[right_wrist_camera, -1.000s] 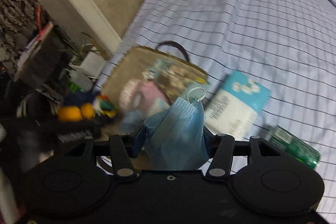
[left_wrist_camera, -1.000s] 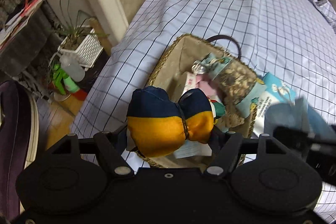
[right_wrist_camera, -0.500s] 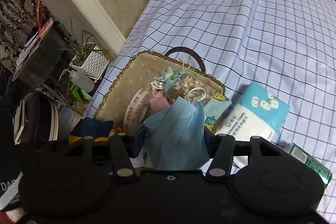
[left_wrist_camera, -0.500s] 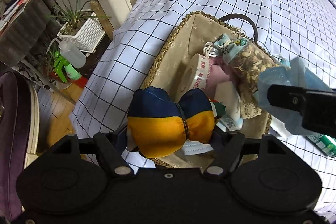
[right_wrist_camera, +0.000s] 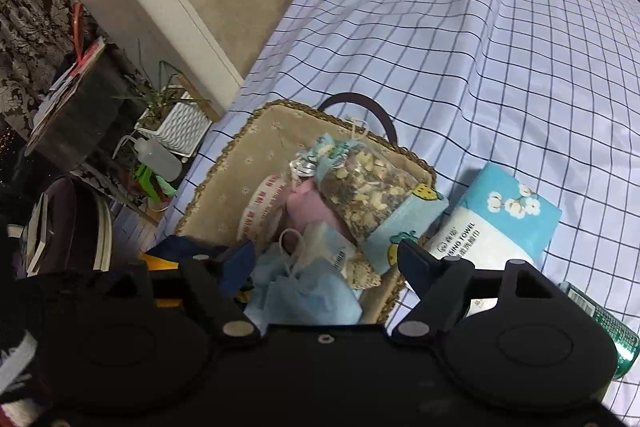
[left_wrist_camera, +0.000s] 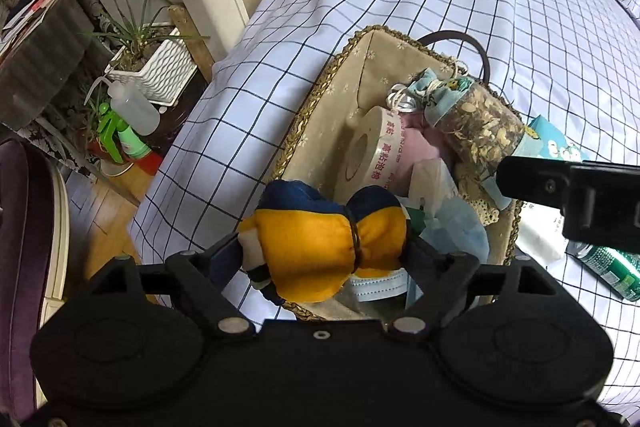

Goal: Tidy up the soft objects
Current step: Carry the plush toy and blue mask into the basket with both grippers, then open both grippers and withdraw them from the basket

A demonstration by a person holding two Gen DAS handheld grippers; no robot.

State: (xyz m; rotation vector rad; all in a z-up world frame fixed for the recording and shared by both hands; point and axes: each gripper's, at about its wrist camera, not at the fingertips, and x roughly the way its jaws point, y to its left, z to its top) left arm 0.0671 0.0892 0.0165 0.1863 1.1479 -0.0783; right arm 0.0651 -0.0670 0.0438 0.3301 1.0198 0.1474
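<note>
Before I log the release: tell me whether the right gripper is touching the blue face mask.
Apart. In the right wrist view the right gripper stands open, its fingers spread wide, and the blue face mask lies loose in the basket between them.

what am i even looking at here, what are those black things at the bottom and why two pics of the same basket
The black shapes are two hand-held grippers, one in each of a person's hands. Each carries a wide-angle camera looking forward along its two fingers, so you get two pictures of one scene: one from the left wrist, one from the right wrist.

The left gripper is shut on a stuffed toy in navy and orange, held over the near edge of a woven basket. The right gripper is open; a blue face mask lies in the basket just below it.

The basket sits on a checked sheet. Inside it are a tape roll, something pink and a pouch of dried flowers. Beside it lie a tissue pack and a green can.
</note>
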